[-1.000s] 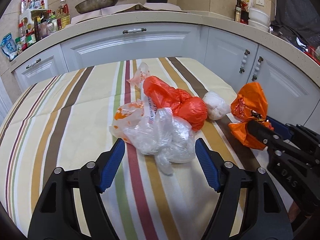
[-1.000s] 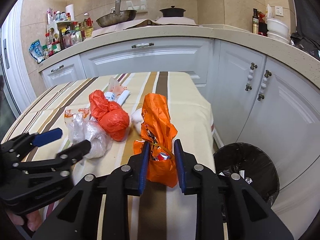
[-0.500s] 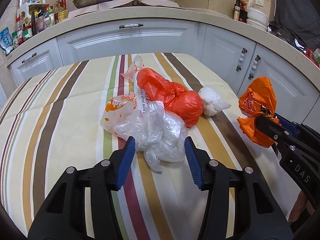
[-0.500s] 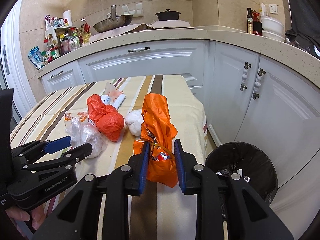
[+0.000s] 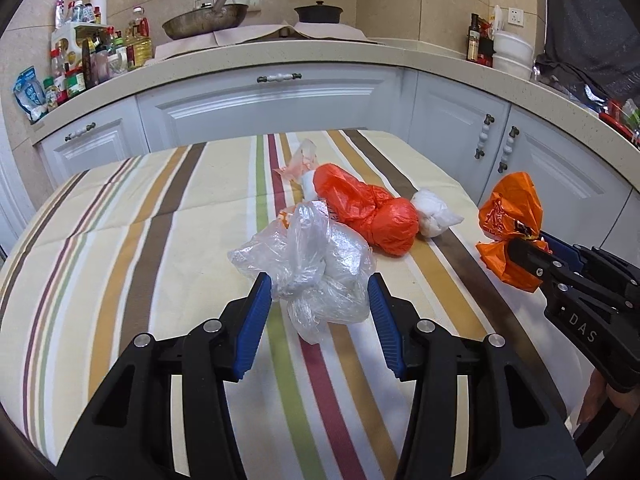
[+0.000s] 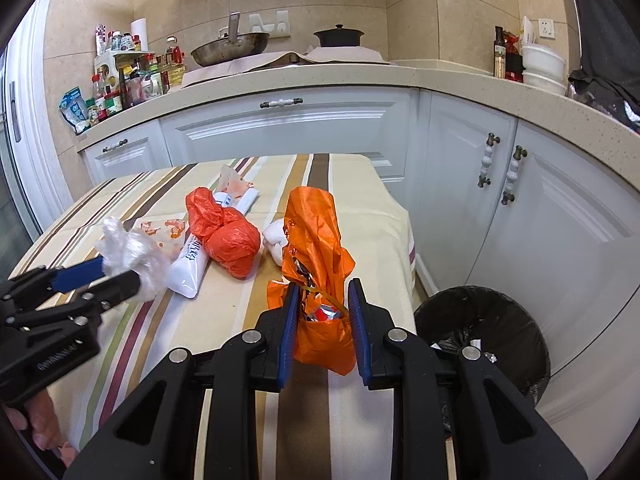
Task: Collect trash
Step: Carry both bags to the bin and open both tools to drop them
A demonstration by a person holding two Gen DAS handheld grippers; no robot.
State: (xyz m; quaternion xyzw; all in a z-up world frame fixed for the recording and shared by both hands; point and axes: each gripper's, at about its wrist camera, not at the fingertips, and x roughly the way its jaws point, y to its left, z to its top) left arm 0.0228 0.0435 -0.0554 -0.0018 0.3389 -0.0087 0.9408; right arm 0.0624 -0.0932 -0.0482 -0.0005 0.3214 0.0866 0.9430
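the left gripper (image 5: 320, 300) had just been closing its jaws and gripped a crumpled clear plastic bag (image 5: 316, 264), lifted off the striped worktop (image 5: 120, 248). the right gripper (image 6: 322, 312) gripped an orange bag (image 6: 316, 248) at the right edge, near a black trash bin (image 6: 492, 328). a red bag (image 5: 372, 212) and a white wad (image 5: 432, 212) lay farther on the worktop.

We see a crumpled clear bag (image 5: 320, 268) lifted, an orange bag (image 6: 320, 264) upright — red bag (image 5: 372, 212) lying on the cloth.
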